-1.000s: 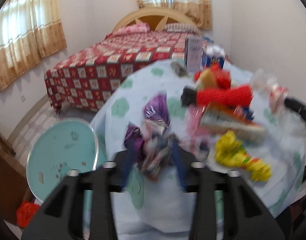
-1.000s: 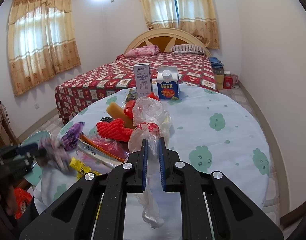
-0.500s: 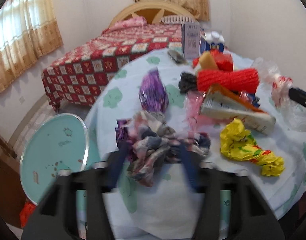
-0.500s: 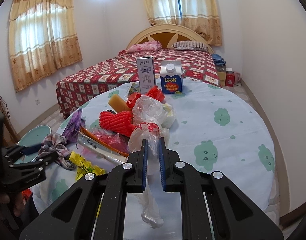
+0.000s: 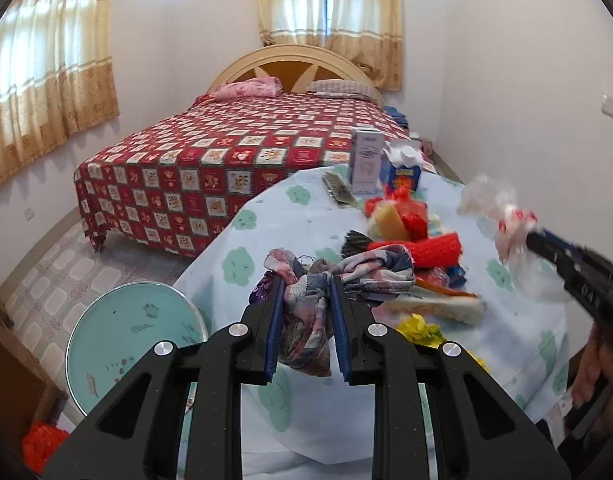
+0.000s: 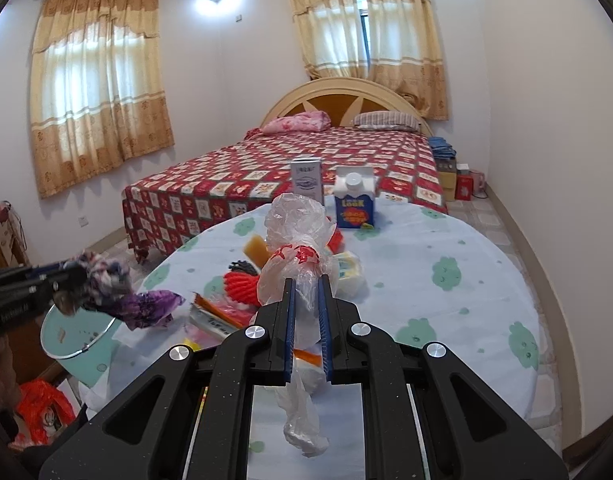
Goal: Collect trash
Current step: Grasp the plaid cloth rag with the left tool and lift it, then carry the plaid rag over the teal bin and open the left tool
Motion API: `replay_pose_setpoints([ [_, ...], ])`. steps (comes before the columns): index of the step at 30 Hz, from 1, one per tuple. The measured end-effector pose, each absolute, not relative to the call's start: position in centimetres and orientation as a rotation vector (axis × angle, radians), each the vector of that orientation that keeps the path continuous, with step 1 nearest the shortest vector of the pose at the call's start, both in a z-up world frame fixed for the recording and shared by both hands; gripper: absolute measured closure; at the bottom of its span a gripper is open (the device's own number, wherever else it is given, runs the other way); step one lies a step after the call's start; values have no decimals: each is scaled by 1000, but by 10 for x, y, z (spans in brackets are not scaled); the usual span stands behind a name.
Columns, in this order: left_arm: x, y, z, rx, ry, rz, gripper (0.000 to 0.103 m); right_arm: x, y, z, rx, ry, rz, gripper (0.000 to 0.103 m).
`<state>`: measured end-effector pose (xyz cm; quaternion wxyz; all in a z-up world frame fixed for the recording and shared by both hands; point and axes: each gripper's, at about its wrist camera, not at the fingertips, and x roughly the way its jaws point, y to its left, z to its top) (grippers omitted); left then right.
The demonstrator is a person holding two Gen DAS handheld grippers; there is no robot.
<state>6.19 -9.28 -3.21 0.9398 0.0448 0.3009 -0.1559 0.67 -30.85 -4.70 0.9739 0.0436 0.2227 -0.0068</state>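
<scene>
My left gripper [image 5: 306,280] is shut on a crumpled plaid cloth rag [image 5: 318,280] and holds it above the table's left edge; it also shows in the right wrist view [image 6: 102,276]. My right gripper [image 6: 306,282] is shut on a clear plastic bag with red print [image 6: 298,240], lifted over the table; the bag shows in the left wrist view [image 5: 502,216]. Trash lies on the round table [image 6: 446,240]: a purple wrapper [image 6: 150,306], a red mesh roll [image 5: 418,248], a yellow wrapper [image 5: 418,326], a flat orange-edged packet [image 5: 438,302].
A pale blue bin [image 5: 130,340] stands on the floor left of the table, also seen in the right wrist view [image 6: 74,332]. A white carton [image 6: 306,180] and a blue milk carton [image 6: 354,200] stand at the table's far side. A bed [image 5: 234,160] lies beyond. An orange bag [image 6: 42,408] lies on the floor.
My left gripper closed on the plaid rag and lifted it off the table, toward the left edge. My right gripper rose a little, still holding the plastic bag.
</scene>
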Motion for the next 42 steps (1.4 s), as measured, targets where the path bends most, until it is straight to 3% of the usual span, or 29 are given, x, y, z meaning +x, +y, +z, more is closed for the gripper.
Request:
replay_pose_setpoints([
  [9,73,-91,-33,35,626,-314,77,12,-299,-53,73,469,4,92],
  [13,83,-112,-70,113,710,-303,76,11,-301,-54,76,470,1,92],
  [15,88,-113,-88,101,763,-301,69,10,-305,-53,78,468,-7,91],
  [16,88,-112,-94,93,768,-279,57,9,-309,-53,86,468,-11,91],
  [17,88,-112,-98,98,772,-275,54,10,-311,-53,90,468,-14,91],
  [28,85,-127,-110,158,805,-333,55,12,-311,-57,93,483,-6,91],
  [30,82,-134,-117,188,809,-341,59,13,-311,-58,94,487,-7,91],
  [33,81,-141,-123,222,812,-371,81,13,-311,-59,94,491,-5,91],
  [42,61,-124,-54,190,684,-427,85,8,-307,-50,96,458,6,91],
])
